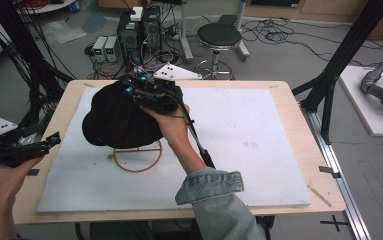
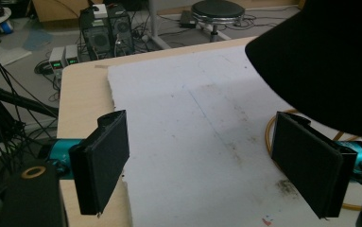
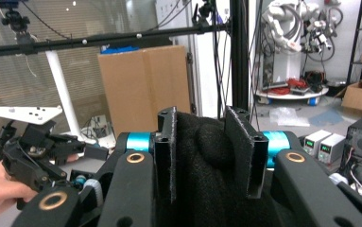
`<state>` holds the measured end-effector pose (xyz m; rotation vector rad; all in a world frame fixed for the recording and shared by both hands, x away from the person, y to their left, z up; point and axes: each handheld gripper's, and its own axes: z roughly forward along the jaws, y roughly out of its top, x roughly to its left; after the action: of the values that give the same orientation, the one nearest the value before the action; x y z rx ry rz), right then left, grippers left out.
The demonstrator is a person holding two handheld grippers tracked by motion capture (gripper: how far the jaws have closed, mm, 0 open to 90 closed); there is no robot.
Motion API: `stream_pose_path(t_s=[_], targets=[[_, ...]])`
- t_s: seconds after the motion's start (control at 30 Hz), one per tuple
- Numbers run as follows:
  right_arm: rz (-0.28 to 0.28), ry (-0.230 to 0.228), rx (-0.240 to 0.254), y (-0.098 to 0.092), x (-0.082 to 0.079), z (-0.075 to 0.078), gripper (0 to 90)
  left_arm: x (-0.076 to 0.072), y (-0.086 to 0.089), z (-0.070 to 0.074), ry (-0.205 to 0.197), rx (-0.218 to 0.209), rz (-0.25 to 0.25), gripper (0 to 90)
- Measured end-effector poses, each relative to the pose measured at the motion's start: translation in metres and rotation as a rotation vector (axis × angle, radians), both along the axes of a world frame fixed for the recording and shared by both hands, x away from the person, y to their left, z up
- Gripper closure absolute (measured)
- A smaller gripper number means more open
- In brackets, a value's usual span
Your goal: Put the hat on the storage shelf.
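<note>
Gripping the black hat point(image 1: 116, 120) with your right gripper point(image 1: 149, 92), you've got its two jaws pinched tight on a bunched fold of the fabric, up around 11 o'clock on the white board point(image 1: 259, 135). The hat hangs over a thin wooden ring stand point(image 1: 138, 159), hiding its top. Your left gripper point(image 1: 26, 145) sits off at 9 o'clock by the table edge point(image 1: 64, 100), jaws spread wide with nothing between them, well apart from the hat.
</note>
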<state>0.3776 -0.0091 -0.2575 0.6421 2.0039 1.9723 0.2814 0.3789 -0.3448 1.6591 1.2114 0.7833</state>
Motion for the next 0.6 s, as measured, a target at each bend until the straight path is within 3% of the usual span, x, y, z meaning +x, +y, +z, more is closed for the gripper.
stream_pose_path(t_s=[0.4,0.6], targets=[[0.026,0.021,-0.045,0.004,0.002,-0.007,64.5,0.0,-0.001,0.0,-0.001,-0.001,-0.002,20.4],[0.041,0.056,-0.028,0.003,0.006,-0.012,63.0,0.002,-0.002,0.0,-0.001,-0.001,-0.003,20.4]])
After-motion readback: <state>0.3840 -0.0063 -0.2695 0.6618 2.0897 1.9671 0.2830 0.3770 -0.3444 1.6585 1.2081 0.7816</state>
